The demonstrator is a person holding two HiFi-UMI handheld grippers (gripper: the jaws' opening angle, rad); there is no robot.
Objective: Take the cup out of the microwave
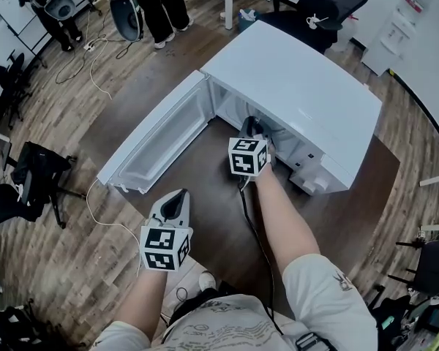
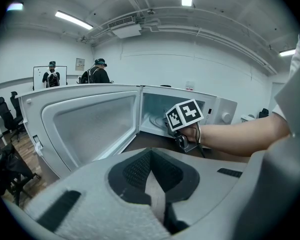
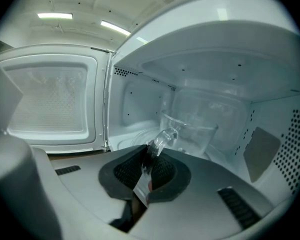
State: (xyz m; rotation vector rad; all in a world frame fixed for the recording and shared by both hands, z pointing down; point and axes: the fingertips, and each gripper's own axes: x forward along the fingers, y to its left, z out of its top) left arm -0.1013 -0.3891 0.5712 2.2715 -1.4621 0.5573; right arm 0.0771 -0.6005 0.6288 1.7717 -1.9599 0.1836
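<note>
The white microwave (image 1: 300,97) stands on a dark round table (image 1: 205,170) with its door (image 1: 161,141) swung wide to the left. Inside, on the turntable, stands a clear glass cup (image 3: 190,126) with its handle (image 3: 164,136) turned toward me. My right gripper (image 3: 149,161) reaches into the cavity and is shut on that handle; in the head view only its marker cube (image 1: 247,156) and the arm behind it show at the opening. My left gripper (image 1: 172,207) hovers near the table's front edge, shut and empty, pointing at the open door (image 2: 85,129).
The right gripper's cable (image 1: 252,229) trails back along the forearm. Two people (image 1: 157,6) stand at the far left on the wooden floor, with loose cables (image 1: 88,57) around them. Office chairs (image 1: 36,170) stand left of the table and behind the microwave.
</note>
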